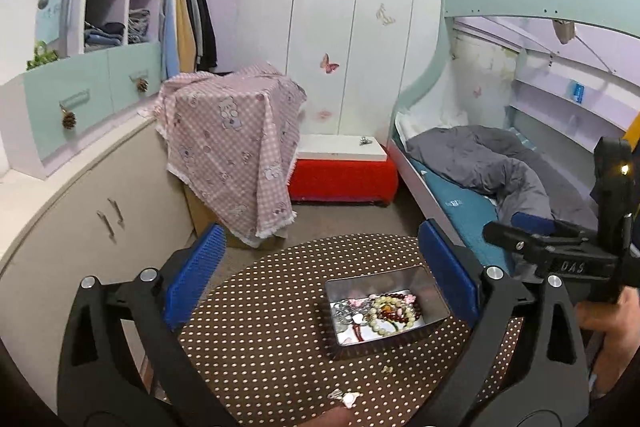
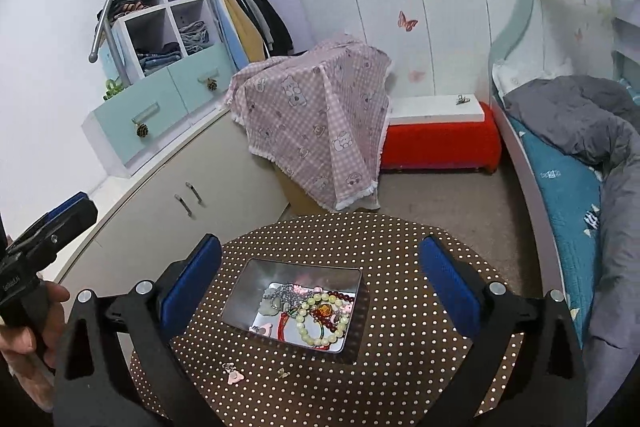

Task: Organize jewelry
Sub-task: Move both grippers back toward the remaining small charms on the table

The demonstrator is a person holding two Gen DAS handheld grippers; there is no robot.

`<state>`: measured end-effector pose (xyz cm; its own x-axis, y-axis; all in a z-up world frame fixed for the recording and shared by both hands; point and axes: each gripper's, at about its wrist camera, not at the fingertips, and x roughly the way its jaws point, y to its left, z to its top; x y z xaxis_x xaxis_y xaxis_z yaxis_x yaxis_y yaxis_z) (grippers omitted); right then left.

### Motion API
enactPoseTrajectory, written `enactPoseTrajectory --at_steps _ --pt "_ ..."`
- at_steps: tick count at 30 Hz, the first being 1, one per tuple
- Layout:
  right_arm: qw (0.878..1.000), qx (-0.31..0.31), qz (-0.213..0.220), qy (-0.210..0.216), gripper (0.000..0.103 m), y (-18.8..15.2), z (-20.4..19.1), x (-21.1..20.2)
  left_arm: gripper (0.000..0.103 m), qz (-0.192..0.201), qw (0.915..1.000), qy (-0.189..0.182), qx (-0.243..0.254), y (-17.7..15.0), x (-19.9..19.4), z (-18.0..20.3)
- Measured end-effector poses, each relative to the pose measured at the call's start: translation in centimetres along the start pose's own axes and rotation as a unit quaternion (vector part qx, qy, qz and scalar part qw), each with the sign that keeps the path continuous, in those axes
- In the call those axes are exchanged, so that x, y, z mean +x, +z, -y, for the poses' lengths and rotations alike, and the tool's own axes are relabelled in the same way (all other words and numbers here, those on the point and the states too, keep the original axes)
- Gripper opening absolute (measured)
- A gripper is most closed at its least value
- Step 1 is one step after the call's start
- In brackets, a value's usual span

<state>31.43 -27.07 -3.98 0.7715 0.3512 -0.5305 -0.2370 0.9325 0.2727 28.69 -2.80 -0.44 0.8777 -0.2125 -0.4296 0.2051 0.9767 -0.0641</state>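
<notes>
A metal tin point(image 1: 434, 293) point(image 2: 256, 277) sits on a round brown polka-dot table point(image 1: 280, 347) point(image 2: 400, 367). It holds several bracelets and necklaces point(image 1: 384, 311) point(image 2: 316, 311), among them pale bead and dark red bead strands. Two small pieces lie loose on the table in front of the tin: a pink heart charm point(image 1: 347, 398) point(image 2: 234, 375) and a tiny gold piece point(image 1: 386, 369) point(image 2: 282, 373). My left gripper point(image 1: 320, 275) is open and empty above the table. My right gripper point(image 2: 320, 283) is open and empty above the tin, and also shows in the left wrist view point(image 1: 520, 227).
A box draped in pink checked cloth point(image 1: 236, 139) point(image 2: 320, 123) stands behind the table. A red bench point(image 1: 344, 175) point(image 2: 440, 143) is by the wall. A bed with grey duvet point(image 1: 480, 155) point(image 2: 580, 115) is on the right, cabinets point(image 1: 80, 227) point(image 2: 180, 187) on the left.
</notes>
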Motion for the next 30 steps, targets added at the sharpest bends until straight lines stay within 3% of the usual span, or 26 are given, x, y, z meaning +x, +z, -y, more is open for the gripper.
enactPoseTrajectory --at_steps 17,30 --pt "0.999 -0.013 0.025 -0.022 0.096 -2.7 -1.9 -4.0 0.095 0.004 0.9993 0.033 -0.019 -3.6 -4.2 -2.1" --pt "0.999 -0.004 -0.030 -0.030 0.096 -7.6 -0.8 -1.8 0.095 -0.060 0.9978 0.025 -0.009 -9.5 -2.3 -1.7"
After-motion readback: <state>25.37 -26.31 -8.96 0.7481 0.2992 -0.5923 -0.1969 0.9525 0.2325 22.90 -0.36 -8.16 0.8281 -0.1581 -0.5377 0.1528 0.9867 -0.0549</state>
